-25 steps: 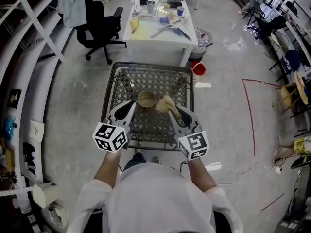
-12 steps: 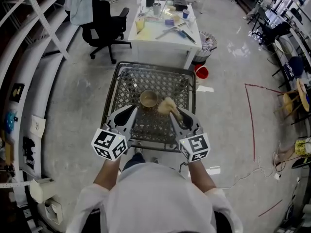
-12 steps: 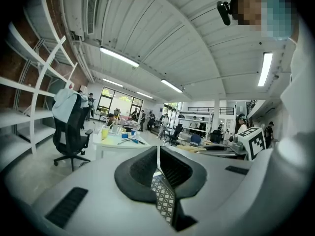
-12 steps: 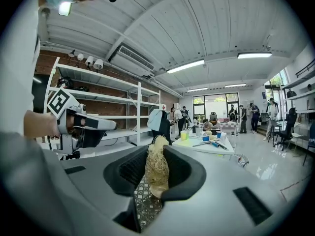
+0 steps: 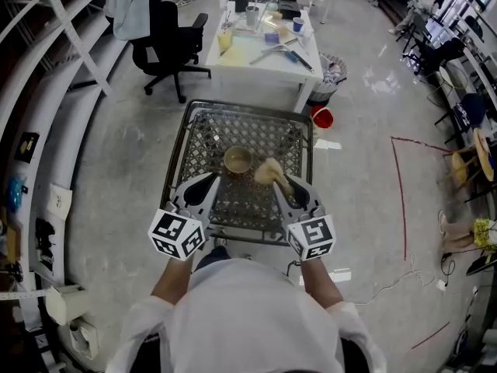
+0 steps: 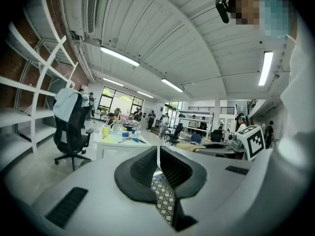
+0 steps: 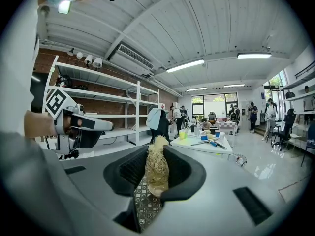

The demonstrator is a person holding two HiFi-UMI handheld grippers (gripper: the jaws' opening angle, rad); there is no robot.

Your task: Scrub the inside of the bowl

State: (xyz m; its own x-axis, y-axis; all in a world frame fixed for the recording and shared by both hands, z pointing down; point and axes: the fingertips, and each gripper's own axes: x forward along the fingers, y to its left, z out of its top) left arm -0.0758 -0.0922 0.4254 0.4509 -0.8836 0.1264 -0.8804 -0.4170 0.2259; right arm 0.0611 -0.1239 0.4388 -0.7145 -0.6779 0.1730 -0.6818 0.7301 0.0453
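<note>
A tan bowl (image 5: pixel 238 160) stands upright on the wire mesh top of a cart (image 5: pixel 233 134), in the head view only. My right gripper (image 5: pixel 279 182) is shut on a straw-coloured fibrous scrubber (image 5: pixel 267 170), whose tuft hangs just right of the bowl and outside it. In the right gripper view the scrubber (image 7: pixel 156 166) is pinched upright between the dark pads of the right gripper (image 7: pixel 156 173). My left gripper (image 5: pixel 210 180) sits near the bowl's near-left side, apart from it. The left gripper (image 6: pixel 157 156) is shut, with nothing between its pads.
Beyond the cart stands a white table (image 5: pixel 260 53) with cups and tools. A black office chair (image 5: pixel 165 36) is at its left, a waste bin (image 5: pixel 331 68) and a red bucket (image 5: pixel 321 116) at its right. White shelving (image 5: pixel 46 45) runs along the left.
The head camera has shifted slightly. Both grippers and the scrubber keep their places beside the bowl.
</note>
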